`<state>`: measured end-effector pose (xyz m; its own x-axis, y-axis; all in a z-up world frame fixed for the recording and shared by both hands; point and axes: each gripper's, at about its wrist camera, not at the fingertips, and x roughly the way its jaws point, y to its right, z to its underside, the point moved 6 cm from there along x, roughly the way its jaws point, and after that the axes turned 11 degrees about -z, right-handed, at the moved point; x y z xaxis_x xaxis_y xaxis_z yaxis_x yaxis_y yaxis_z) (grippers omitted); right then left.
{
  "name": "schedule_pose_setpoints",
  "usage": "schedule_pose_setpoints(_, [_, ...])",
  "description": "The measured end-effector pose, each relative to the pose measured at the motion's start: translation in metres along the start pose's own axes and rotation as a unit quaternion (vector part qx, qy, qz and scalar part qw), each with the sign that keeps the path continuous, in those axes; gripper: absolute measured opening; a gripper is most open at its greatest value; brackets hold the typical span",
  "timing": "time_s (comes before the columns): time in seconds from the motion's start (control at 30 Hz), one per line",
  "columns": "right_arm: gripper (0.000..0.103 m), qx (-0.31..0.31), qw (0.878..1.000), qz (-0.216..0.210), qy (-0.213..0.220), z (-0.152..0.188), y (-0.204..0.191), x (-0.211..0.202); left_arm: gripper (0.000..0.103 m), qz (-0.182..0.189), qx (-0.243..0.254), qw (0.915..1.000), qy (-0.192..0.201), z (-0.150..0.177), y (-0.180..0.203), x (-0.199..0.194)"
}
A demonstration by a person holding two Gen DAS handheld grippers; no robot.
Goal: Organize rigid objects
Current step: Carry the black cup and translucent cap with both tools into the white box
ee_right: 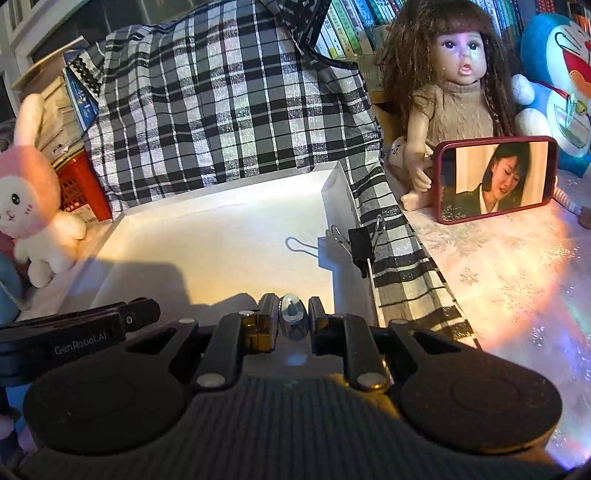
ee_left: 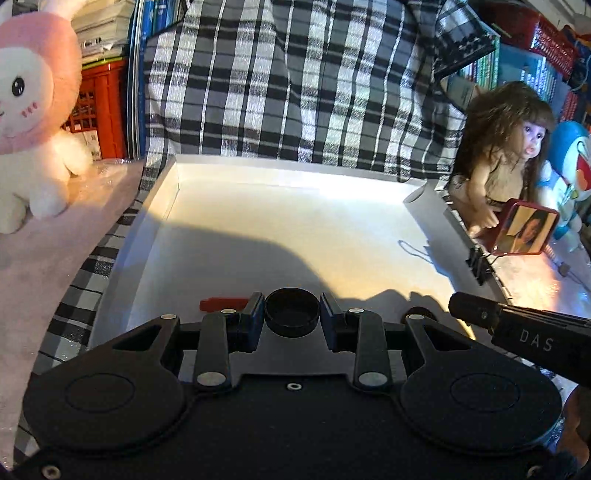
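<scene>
Surface: pale patterned cloth (ee_right: 498,280), sunlit, holding a white tray (ee_left: 122,266).
Room: bookshelves (ee_right: 354,26) and a checked bag (ee_left: 295,85) behind.
Around: plush rabbit (ee_left: 33,122), doll (ee_right: 454,74), phone (ee_right: 495,179), binder clip (ee_right: 360,242) on the tray's rim.
Left hand-held gripper (ee_left: 291,317): clamped on a black cap (ee_left: 291,314) above the tray.
Right hand-held gripper (ee_right: 292,319): pinching a small clear piece (ee_right: 292,317) above the tray.

I am reading white letters, "DAS", on the black side of my right hand-held gripper (ee_left: 535,334) in the left wrist view. I am reading "GenRobot.AI" on the black side of my left hand-held gripper (ee_right: 79,345) in the right wrist view. The book spines (ee_right: 351,33) are showing words too small for me to read.
</scene>
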<state>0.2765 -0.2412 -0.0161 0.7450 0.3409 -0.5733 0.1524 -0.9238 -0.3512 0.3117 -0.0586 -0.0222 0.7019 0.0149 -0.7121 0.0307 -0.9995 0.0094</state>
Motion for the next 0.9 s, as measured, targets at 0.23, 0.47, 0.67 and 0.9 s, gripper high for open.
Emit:
schedule_pose_setpoints(0.23, [0.021,-0.013,1.0,0.015,-0.003,0.002,0.002,0.012,0.031,-0.007,0.006,0.9999,0.006,0.004,0.001,0.008])
schedule_pose_setpoints(0.47, [0.021,-0.025,0.999,0.024,-0.001,0.005,0.004,0.017,0.031,-0.004,0.004,0.9999,0.01,0.007,0.001,0.01])
schedule_pose_setpoints(0.67, [0.021,-0.031,0.999,0.028,0.0,0.006,0.002,0.017,0.031,-0.004,0.006,0.9999,0.013,0.007,0.001,0.01])
schedule_pose_setpoints(0.9, [0.024,-0.032,0.999,0.024,-0.001,0.006,0.002,0.016,0.034,-0.008,0.013,0.9998,0.015,0.007,0.002,0.009])
